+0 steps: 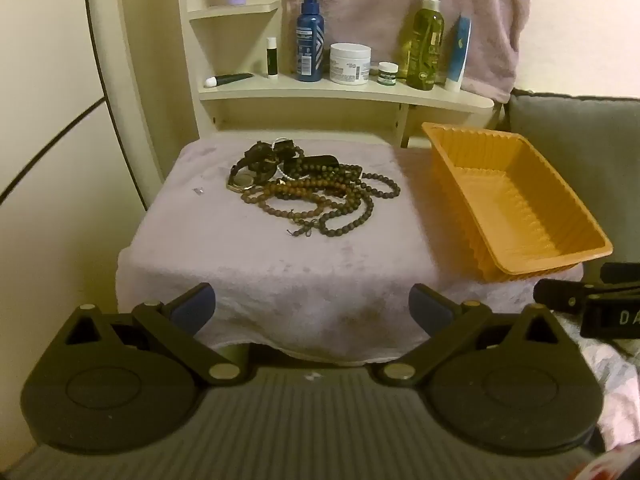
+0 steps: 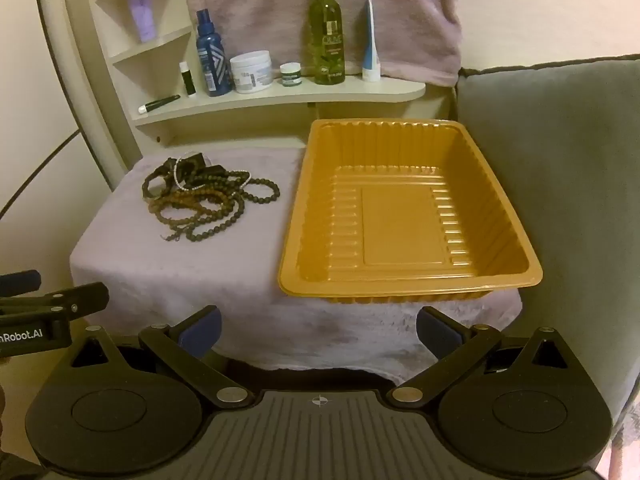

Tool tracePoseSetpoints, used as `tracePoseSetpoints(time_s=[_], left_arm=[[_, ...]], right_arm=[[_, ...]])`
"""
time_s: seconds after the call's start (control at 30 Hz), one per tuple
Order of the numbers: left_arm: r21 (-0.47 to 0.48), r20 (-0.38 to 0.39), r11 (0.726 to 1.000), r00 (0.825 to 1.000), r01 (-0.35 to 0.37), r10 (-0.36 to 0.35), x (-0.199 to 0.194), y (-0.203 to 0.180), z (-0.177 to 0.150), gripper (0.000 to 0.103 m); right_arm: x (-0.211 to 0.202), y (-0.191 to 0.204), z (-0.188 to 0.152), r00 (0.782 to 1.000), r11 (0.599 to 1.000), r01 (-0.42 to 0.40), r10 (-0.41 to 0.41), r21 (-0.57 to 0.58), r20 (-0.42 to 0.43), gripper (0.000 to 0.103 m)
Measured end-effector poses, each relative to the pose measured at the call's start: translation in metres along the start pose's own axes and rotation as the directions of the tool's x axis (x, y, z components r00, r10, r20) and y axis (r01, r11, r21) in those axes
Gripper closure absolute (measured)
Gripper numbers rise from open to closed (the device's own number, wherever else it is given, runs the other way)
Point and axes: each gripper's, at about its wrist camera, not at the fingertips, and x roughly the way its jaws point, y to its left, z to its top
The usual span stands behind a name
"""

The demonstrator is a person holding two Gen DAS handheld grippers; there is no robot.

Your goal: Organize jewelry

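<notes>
A tangled heap of jewelry (image 1: 308, 188) lies on a pale lilac towel (image 1: 248, 264): brown and dark bead necklaces, a wristwatch (image 1: 242, 179) at its left, black pieces at the back. The right wrist view shows the same heap of jewelry (image 2: 208, 200) left of an empty ribbed orange tray (image 2: 408, 280). That orange tray (image 1: 560, 248) sits at the towel's right end. My left gripper (image 1: 312, 308) hangs open in front of the towel's near edge, short of the heap. My right gripper (image 2: 318, 328) is open too, nothing between its fingers, just before the tray's near rim.
Behind the towel a cream shelf (image 1: 440, 100) carries a blue spray bottle (image 1: 309, 36), a white jar (image 1: 349, 63), a green bottle (image 1: 424, 40) and tubes. A grey cushion (image 2: 560, 184) stands at the right. A tiny clear bit (image 1: 199, 191) lies on the towel left of the heap.
</notes>
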Motion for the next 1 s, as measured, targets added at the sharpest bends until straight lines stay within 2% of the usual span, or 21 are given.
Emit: tracePoseSetpoints(time_s=[0.17, 0.4, 1.0], left_arm=[[-0.027, -0.005, 1.000, 1.000, 0.014, -0.014, 0.0002, 0.0054, -0.0006, 0.001], [-0.010, -0.012, 1.000, 1.000, 0.004, -0.004, -0.0008, 0.0018, 0.0013, 0.001], [-0.007, -0.004, 1.000, 1.000, 0.012, -0.012, -0.0024, 0.0022, 0.0024, 0.001]], right_arm=[[0.0011, 0.0000, -0.0047, 1.000, 1.000, -0.007, 0.007, 0.005, -0.001, 0.000], [-0.0011, 0.0037, 0.0051, 1.000, 1.000, 0.003, -0.003, -0.004, -0.006, 0.000], [0.0006, 0.0029, -0.0007, 1.000, 1.000, 0.002, -0.002, -0.003, 0.005, 0.000]])
